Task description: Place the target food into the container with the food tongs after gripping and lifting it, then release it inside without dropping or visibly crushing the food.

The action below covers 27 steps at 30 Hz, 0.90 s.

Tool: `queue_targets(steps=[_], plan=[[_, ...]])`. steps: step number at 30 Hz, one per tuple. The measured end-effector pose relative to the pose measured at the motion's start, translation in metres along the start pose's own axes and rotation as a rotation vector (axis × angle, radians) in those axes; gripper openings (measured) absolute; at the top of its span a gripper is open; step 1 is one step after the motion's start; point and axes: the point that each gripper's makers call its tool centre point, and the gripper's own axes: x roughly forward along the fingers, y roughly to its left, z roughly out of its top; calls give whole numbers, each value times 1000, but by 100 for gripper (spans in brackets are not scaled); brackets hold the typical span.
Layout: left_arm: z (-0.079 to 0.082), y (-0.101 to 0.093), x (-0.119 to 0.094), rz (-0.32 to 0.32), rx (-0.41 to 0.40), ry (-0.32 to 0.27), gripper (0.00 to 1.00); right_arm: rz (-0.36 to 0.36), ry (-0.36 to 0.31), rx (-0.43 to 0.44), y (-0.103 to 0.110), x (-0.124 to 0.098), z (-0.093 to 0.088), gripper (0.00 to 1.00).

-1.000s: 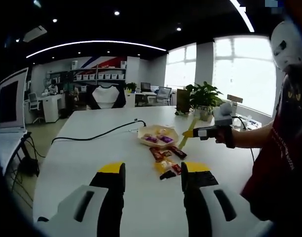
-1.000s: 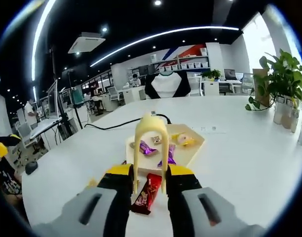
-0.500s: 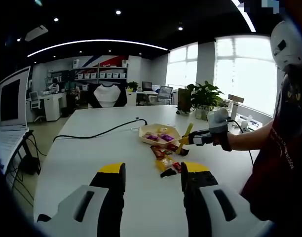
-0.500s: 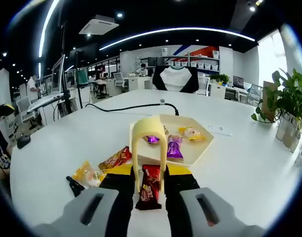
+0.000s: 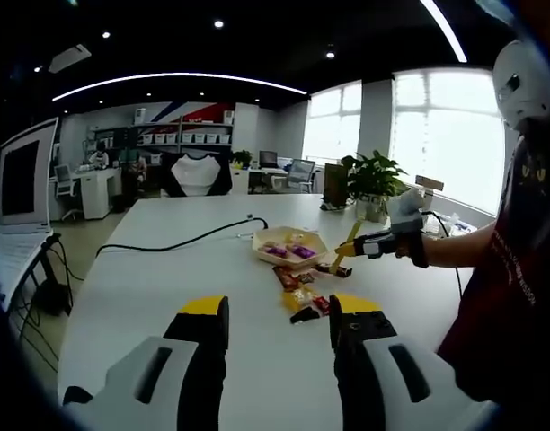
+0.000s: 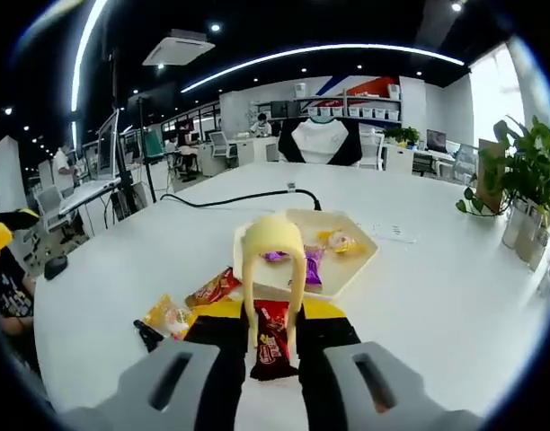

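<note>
The right gripper (image 6: 269, 337), clamped on the tongs (image 6: 272, 269), has raised the red snack (image 6: 271, 339) off the tabletop (image 6: 437, 296) since half a second ago; the tray (image 6: 351, 265) lies just beyond, so carrying comes next. The left gripper (image 5: 277, 337) hangs spread, idle.
</note>
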Motion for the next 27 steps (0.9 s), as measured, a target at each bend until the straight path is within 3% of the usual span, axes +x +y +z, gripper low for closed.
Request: queue_targets(steps=[6,12,14,18,20,27], plan=[[4,-2,6,-14,4,-12,48,-12,-60,12,-12,-16,27,15],[0,-4,5,-16,-3,-10,48,22,-83,-50,-13,-15,49,17],[-2,-3,4,-10,-7,-8,48,22,-75,-32,-13,-14,46,18],[-5,-1,1,-2,-12,-5,48,64,78,8,-4,-4,10,19],[-6,0,1,0,-14,-4,47,58,106,-7,-3,-1,0,19],[-8,0,1,-1,-18,2,47,46,135,9,-4,8,-10,21]])
